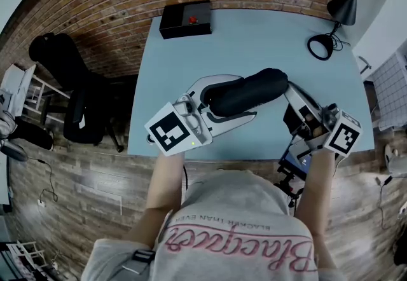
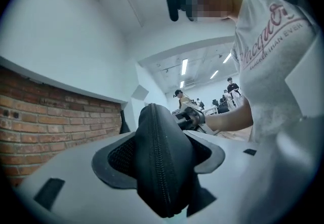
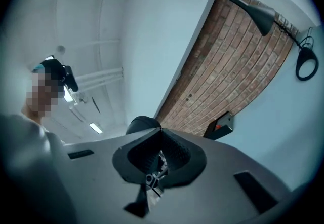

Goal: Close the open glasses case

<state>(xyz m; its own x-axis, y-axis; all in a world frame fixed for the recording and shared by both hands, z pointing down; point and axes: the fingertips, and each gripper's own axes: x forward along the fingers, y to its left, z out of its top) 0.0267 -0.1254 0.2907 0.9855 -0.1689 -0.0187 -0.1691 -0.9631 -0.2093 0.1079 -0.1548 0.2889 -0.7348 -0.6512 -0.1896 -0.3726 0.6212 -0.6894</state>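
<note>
- Glasses case [image 1: 248, 90]: black, soft-shelled, with a zip along its edge. It is held up between the two tools over the near half of the light blue table [image 1: 254, 44] and lies roughly level.
- Left gripper [image 2: 162, 159]: its jaws are clamped on one end of the case, with a dark pad [image 2: 117, 159] on either flank. The zip seam faces its camera.
- Right gripper [image 3: 159, 159]: at the opposite end of the case, its jaws are drawn nearly together and pinch the small metal zip pull [image 3: 152, 178].
- Zip: the teeth look joined along the stretch seen from the left gripper view. Whether it is run fully home, I cannot tell.
- Black box with a red button [image 1: 186, 19]: stands at the table's far left corner.
- Black desk lamp [image 1: 343, 3]: stands at the far right corner, with a ring of cord [image 1: 320, 46] beside it.
- Surroundings: a brick wall [image 1: 95, 13] runs behind the table. A black office chair [image 1: 76, 108] stands on the wooden floor, left of the table.
</note>
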